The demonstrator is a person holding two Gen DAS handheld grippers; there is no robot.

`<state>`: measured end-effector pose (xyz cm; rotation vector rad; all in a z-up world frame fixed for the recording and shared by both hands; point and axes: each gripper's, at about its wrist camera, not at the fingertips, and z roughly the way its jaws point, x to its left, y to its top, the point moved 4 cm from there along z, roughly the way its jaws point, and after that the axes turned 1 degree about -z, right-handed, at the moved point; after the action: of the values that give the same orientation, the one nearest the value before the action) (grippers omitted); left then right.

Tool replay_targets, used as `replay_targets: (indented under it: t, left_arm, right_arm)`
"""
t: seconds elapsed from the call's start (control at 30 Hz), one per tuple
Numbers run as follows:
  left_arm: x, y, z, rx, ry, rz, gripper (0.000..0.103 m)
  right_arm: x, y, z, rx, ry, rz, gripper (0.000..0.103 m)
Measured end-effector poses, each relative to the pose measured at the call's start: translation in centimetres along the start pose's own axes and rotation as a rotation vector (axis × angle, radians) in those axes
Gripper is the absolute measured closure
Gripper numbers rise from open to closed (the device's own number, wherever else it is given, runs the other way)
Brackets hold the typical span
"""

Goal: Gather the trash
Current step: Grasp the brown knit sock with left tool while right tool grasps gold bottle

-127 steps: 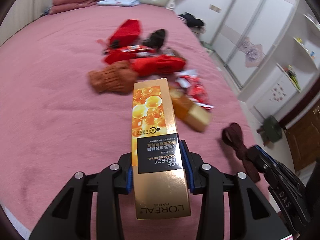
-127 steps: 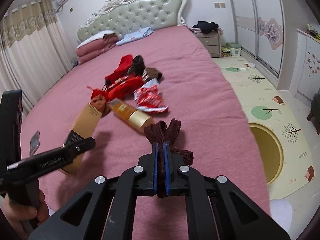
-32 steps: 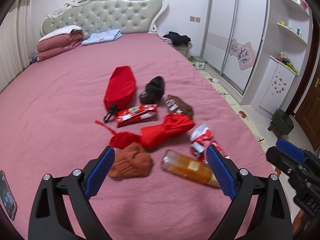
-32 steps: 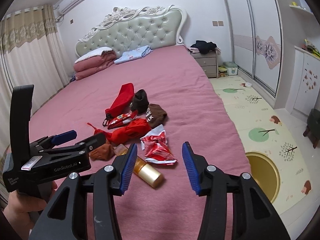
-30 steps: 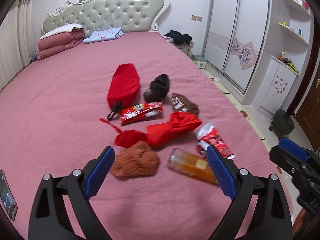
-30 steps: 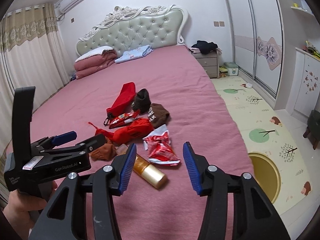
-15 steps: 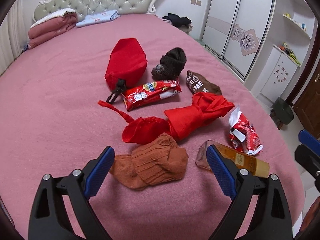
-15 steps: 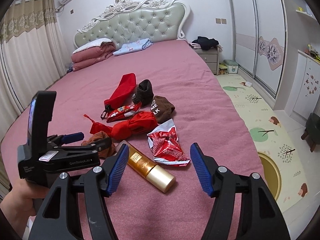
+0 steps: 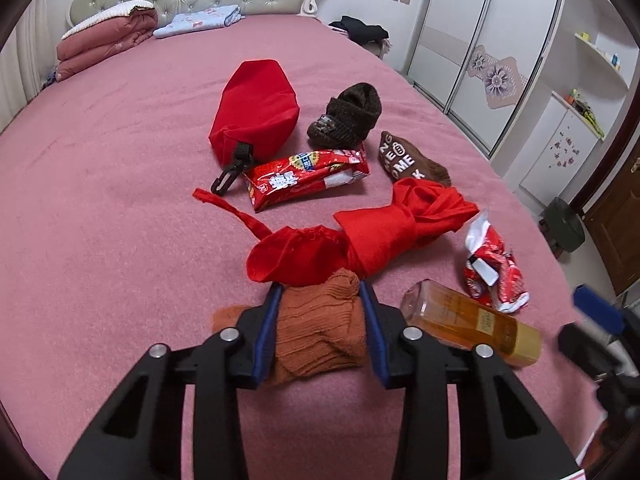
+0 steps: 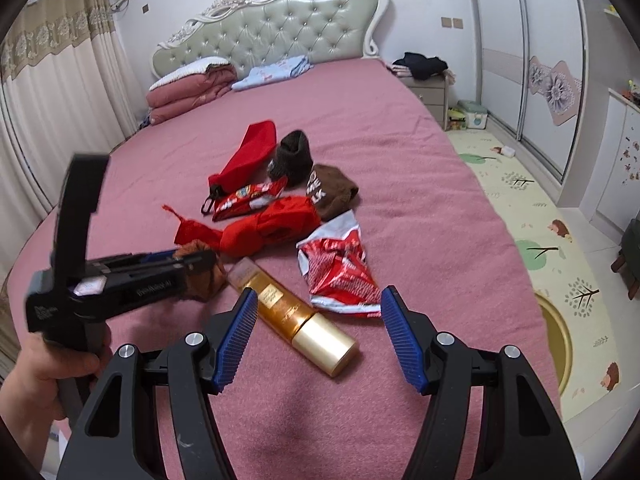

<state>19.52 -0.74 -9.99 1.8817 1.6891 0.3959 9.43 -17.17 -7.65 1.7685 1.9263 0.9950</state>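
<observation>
Left fingers [image 9: 276, 320] closing on orange sock [image 9: 320, 332]; right fingers [image 10: 236, 320] spread around bottle [image 10: 296, 316], gold cap nearest.

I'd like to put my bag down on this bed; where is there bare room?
Free: the wide pink bedspread left of the red pouch, and the stretch toward the folded quilt. Crowded: around the snack packet, bottle and orange sock.
</observation>
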Motion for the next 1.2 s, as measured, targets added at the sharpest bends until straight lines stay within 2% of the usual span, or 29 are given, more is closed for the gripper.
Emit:
replay_targets:
  t: [0.33,0.4,0.47,0.57,0.67,0.73,0.9,0.97,1.0,1.03,1.2]
  left_arm:
    - [-1.0,0.5,-1.7,-0.032,-0.040,0.000,0.066]
    - [-1.0,0.7,-1.9,-0.034,-0.042,-0.002,0.066]
    - [-1.0,0.7,-2.0,-0.035,-0.043,-0.003,0.066]
    - [-0.9,0.9,-2.1,-0.040,-0.040,-0.001,0.066]
    - [-0.8,1.0,-2.2,-0.043,-0.041,-0.002,0.066]
    - [-0.7,1.0,-2.2,-0.043,-0.042,-0.006,0.066]
    - [-0.4,1.0,-2.3,-0.041,-0.038,-0.010,0.066]
    - [-0.4,1.0,-2.3,-0.044,-0.038,-0.006,0.066]
    - [-0.4,1.1,-2.4,-0.049,-0.036,-0.003,0.066]
    - [-0.4,1.2,-2.5,-0.051,-0.035,-0.002,0.066]
    - [-0.7,1.5,-3.0,-0.063,-0.034,0.002,0.066]
  right_arm:
    - [0.4,-1.2,3.8,0.101,0.002,-0.055,0.041]
    - [0.5,-1.4,4.4,0.126,0.016,-0.044,0.045]
    - [1.1,-1.7,4.4,0.144,0.018,-0.070,0.052]
    - [2.2,-2.0,3.9,0.169,0.069,-0.087,0.064]
    - [3.2,-2.1,4.0,0.170,0.070,-0.125,0.063]
    - [3.6,-2.0,4.6,0.171,0.066,-0.143,0.056]
    - [4.5,-1.1,6.8,0.178,0.071,-0.161,0.054]
    - [4.8,-0.7,7.2,0.174,0.070,-0.163,0.058]
    - [4.7,-0.6,7.3,0.173,0.071,-0.160,0.067]
    - [4.6,-0.5,7.2,0.170,0.076,-0.153,0.069]
    - [4.3,-1.1,5.9,0.155,0.088,-0.148,0.071]
